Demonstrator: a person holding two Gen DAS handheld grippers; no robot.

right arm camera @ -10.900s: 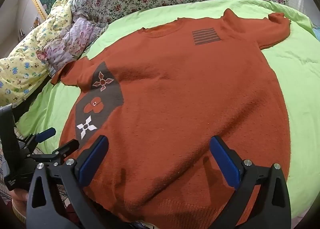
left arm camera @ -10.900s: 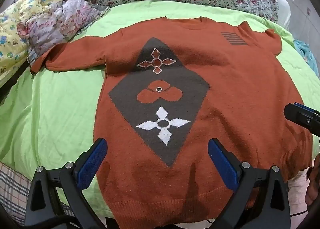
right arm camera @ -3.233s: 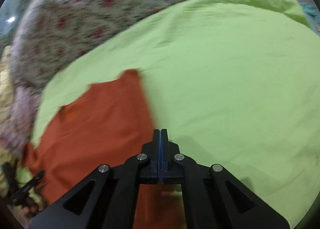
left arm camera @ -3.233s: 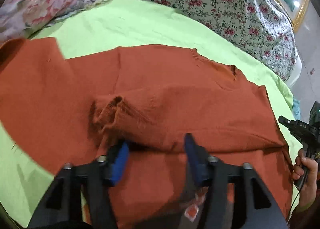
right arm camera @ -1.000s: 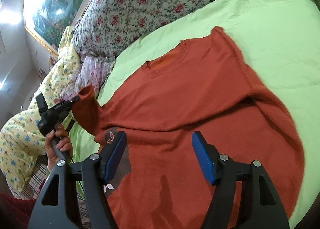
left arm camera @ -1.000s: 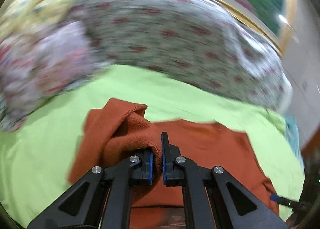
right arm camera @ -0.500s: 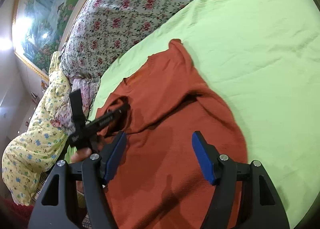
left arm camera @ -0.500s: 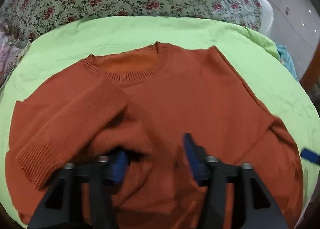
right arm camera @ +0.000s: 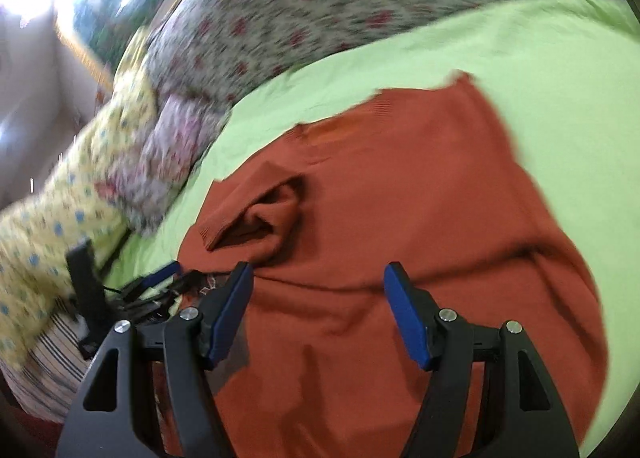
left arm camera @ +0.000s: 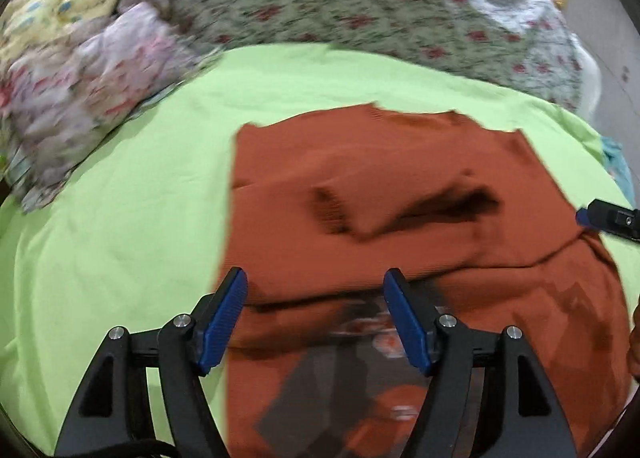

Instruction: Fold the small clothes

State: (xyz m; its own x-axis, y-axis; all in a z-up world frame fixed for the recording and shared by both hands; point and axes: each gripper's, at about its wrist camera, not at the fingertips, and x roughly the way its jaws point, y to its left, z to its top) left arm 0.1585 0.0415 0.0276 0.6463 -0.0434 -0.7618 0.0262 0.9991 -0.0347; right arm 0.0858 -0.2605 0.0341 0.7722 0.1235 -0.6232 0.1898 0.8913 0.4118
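While the orange sweater [left arm camera: 400, 186] lies partly folded on the green sheet [left arm camera: 112, 218], sleeves across its middle, I hold my left gripper [left arm camera: 316, 314] and right gripper [right arm camera: 320, 310] spread above it, gripping nothing. Floral bedding [left arm camera: 360, 6] crowds the far edge.

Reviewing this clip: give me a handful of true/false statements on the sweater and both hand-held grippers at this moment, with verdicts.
1. The left hand-held gripper is shut on the sweater. False: its jaws stand open, holding nothing.
2. The right hand-held gripper is open. True.
3. The sweater lies on a green sheet. True.
4. Both sleeves stretch out flat to the sides. False: a sleeve lies folded over the sweater's body.
5. The sweater is blue. False: it is rust orange.
6. A flowered quilt lies beyond the sweater. True.
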